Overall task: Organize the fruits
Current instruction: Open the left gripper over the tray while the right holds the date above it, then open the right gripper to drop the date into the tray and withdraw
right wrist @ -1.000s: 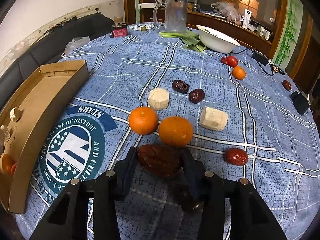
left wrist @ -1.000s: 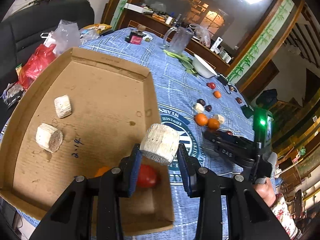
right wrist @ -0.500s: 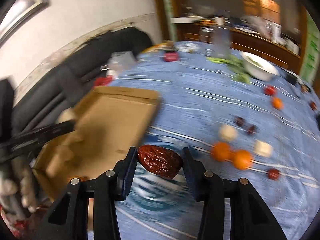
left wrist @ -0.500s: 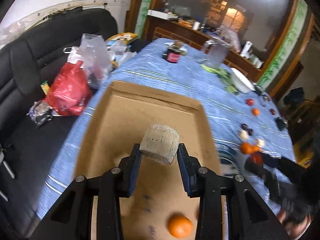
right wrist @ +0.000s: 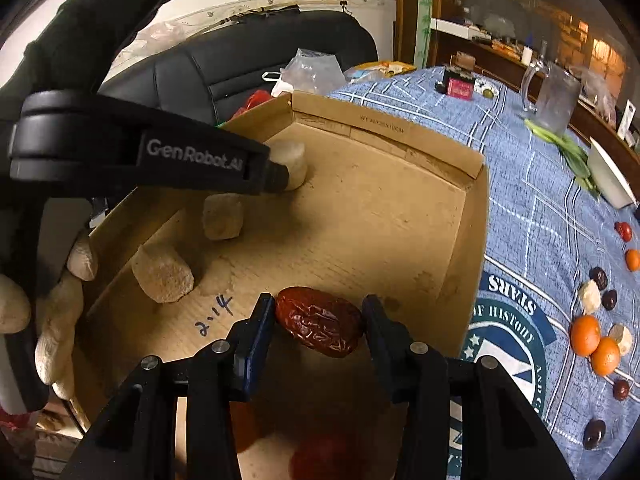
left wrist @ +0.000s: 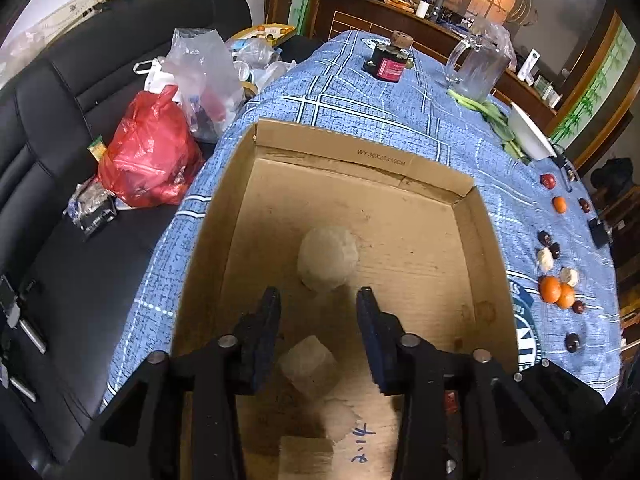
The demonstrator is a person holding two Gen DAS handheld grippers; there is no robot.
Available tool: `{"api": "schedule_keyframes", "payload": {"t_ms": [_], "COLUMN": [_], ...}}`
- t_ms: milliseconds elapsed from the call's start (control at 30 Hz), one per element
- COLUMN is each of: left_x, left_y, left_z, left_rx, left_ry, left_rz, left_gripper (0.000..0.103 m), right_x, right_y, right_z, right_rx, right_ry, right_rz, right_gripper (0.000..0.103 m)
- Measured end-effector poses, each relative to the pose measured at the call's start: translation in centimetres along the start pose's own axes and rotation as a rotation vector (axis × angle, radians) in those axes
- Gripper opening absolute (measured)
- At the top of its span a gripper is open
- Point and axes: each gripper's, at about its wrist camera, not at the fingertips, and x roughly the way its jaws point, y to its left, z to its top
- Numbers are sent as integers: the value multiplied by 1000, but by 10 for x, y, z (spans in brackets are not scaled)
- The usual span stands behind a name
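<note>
A shallow cardboard box point(left wrist: 360, 160) point(right wrist: 472, 240) sits on the blue checked tablecloth. My left gripper point(left wrist: 318, 300) is open over the box; a pale round chunk point(left wrist: 328, 258) lies just beyond its fingertips, with a second chunk point(left wrist: 308, 364) below it. My right gripper point(right wrist: 318, 312) is shut on a wrinkled red date point(right wrist: 320, 326), held above the box's near side. In the right wrist view three pale chunks point(right wrist: 222, 216) lie in the box, and the left gripper's arm point(right wrist: 140, 152) reaches over them. A red fruit point(right wrist: 320, 460) is blurred beneath my right gripper.
Oranges point(right wrist: 586, 334), dates point(right wrist: 600, 276), pale chunks point(right wrist: 590, 296) and small red fruit point(right wrist: 624, 230) lie on the cloth to the right. A white bowl point(left wrist: 528, 136), a glass jug point(left wrist: 476, 64) and a dark jar point(left wrist: 390, 64) stand at the far end. Plastic bags point(left wrist: 152, 156) rest on a black sofa at left.
My left gripper opened and let the pale chunk go into the box. My right gripper carried the date from the cloth to above the box.
</note>
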Motion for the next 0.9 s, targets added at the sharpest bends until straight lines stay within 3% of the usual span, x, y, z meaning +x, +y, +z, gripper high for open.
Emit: {"api": "schedule_keyframes", "payload": {"t_ms": [100, 233, 333, 433, 667, 900], "left_x": [-14, -41, -63, -82, -89, -104], "left_y": [1, -7, -26, -55, -134, -242], "left_z": [-3, -11, -22, -39, -73, -108], "left_rx": [-30, -55, -34, 26, 49, 210], "left_ry": [-36, -108, -152, -175, -109, -80], "left_rz": [-28, -83, -131, -203, -390, -421], "left_gripper": [47, 51, 57, 65, 67, 67], "right_x": [-17, -52, -85, -117, -202, -272], "right_y": [3, -1, -15, -42, -116, -176], "right_z": [-6, -19, -41, -66, -138, -215], "right_rx": [-18, 2, 52, 141, 328, 546], "right_ry": [-41, -122, -188, -227, -326, -428], "right_rz": [-18, -33, -68, -104, -279, -346], "right_gripper": [65, 68, 77, 78, 81, 82]}}
